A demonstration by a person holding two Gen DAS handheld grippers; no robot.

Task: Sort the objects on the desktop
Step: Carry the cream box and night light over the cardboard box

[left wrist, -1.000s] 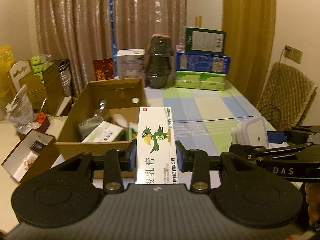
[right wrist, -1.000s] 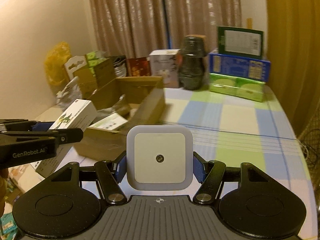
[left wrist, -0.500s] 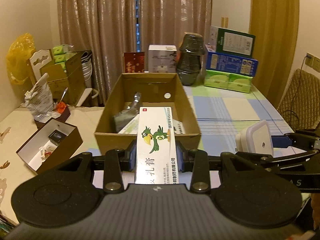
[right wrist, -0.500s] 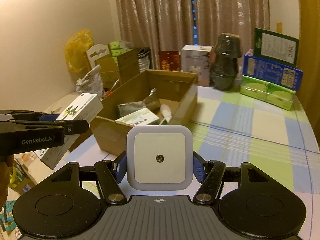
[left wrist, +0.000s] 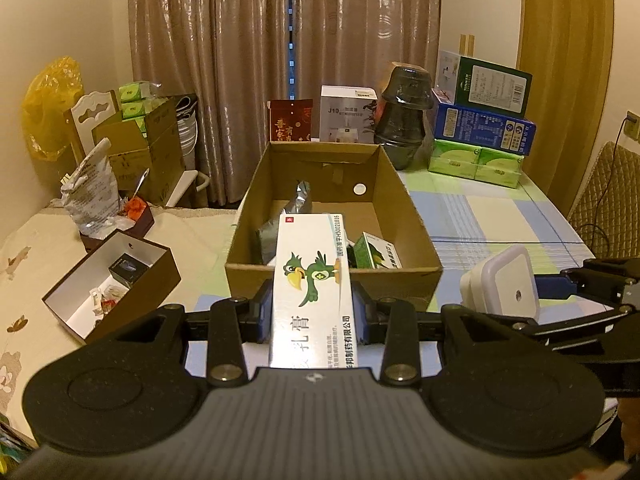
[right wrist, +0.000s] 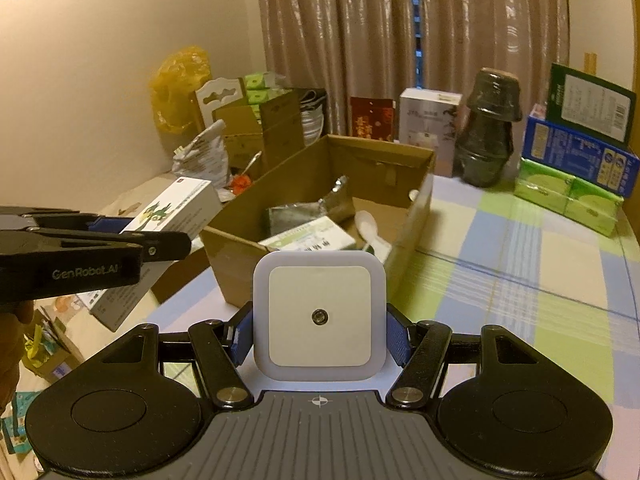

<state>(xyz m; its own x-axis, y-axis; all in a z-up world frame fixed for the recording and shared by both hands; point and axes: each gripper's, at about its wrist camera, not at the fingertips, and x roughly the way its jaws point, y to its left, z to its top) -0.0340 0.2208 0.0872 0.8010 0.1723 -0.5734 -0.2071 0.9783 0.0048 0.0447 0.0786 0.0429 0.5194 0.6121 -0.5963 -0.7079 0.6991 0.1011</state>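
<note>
Two hand-held grippers, each loaded, poised at the near end of an open cardboard box (left wrist: 335,268) on a checked tablecloth (right wrist: 520,280). The left gripper (left wrist: 312,308) is closed across the narrow width of a white ointment carton (left wrist: 312,276) printed with a green parrot; the carton juts forward, its far end over the box's near wall. The right gripper (right wrist: 319,338) is clamped on the two side edges of a square white night light (right wrist: 319,316), held face-on just short of the box. Inside the box lie a silvery pouch (right wrist: 308,212), a green-and-white packet (right wrist: 308,238) and a white spoon (right wrist: 370,228).

Handling, as judged: the carton is probably light, thin card that dents under a hard squeeze, so a grip across the flat sides suits it. The night light appears rigid, smooth plastic, likely slippery; its straight edges give the surest hold.
</note>
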